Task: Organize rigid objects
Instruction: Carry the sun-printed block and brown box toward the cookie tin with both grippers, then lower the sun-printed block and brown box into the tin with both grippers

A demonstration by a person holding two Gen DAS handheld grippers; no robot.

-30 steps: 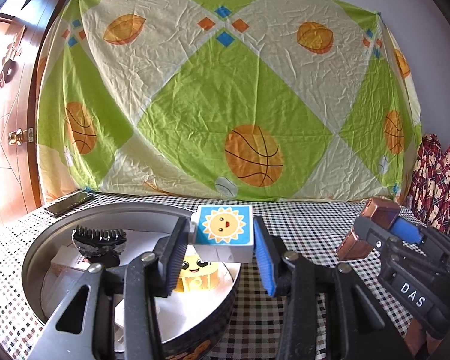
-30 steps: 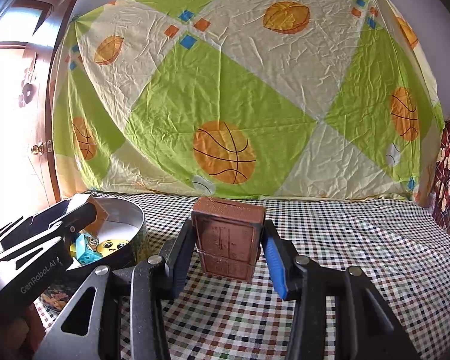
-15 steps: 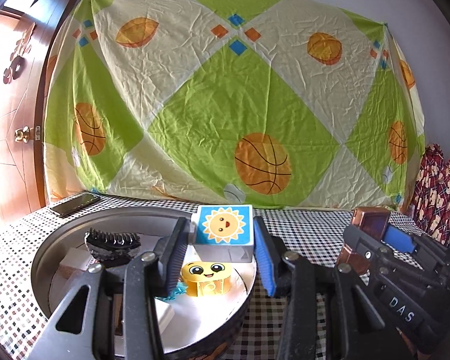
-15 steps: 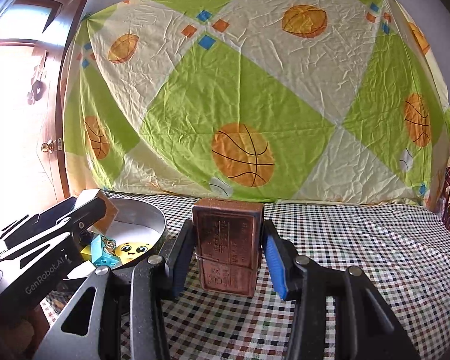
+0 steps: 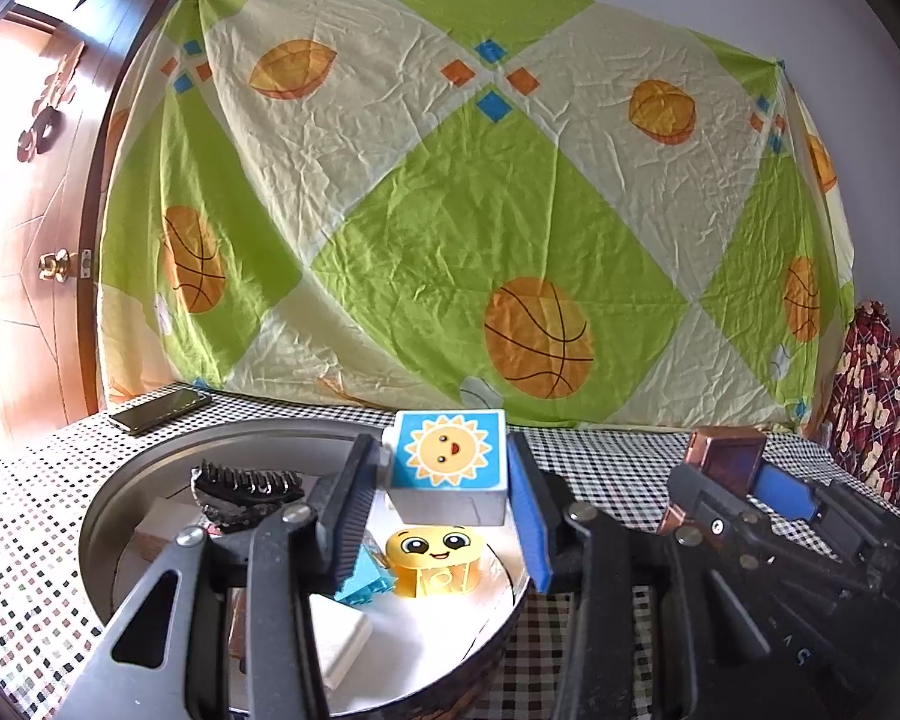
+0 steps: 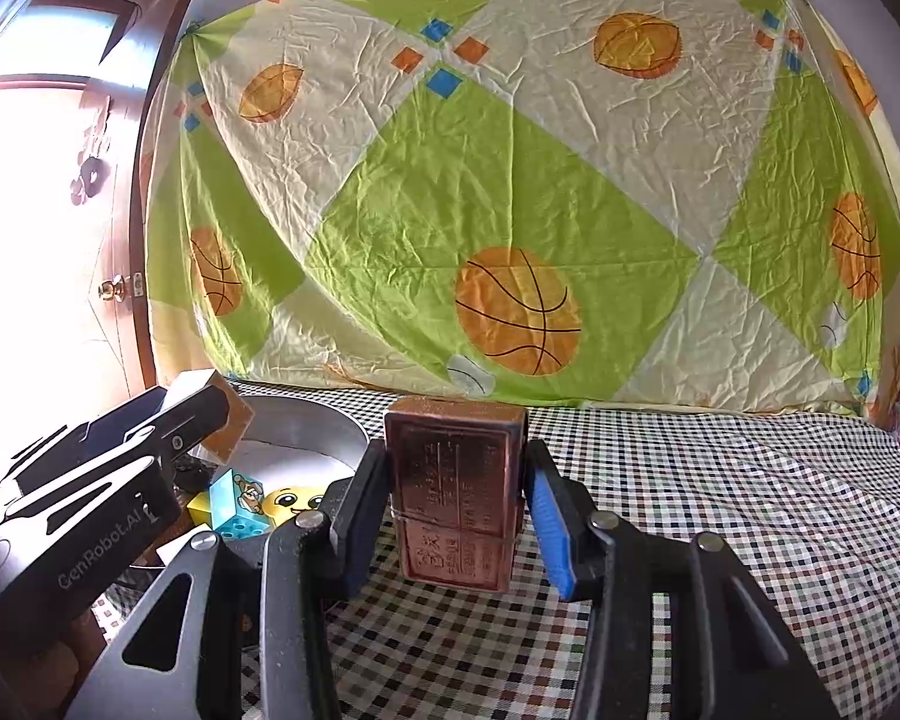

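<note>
I am holding the sun block (image 5: 449, 463) in my left gripper (image 5: 444, 516), now lifted higher above the tin (image 5: 120, 516), while my right gripper (image 6: 459, 516) is clamping the brown box (image 6: 456, 492), both awaiting placement.

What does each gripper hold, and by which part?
Left gripper grips the sun block by its two sides; right gripper grips the brown box by its narrow sides.

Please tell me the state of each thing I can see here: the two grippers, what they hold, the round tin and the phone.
Left gripper: shut on sun block, above the tin.
Right gripper: shut on brown box, upright.
Round tin: open, holding toys.
Yellow smiley block: lying in tin.
Phone: flat on table, screen dark.
</note>
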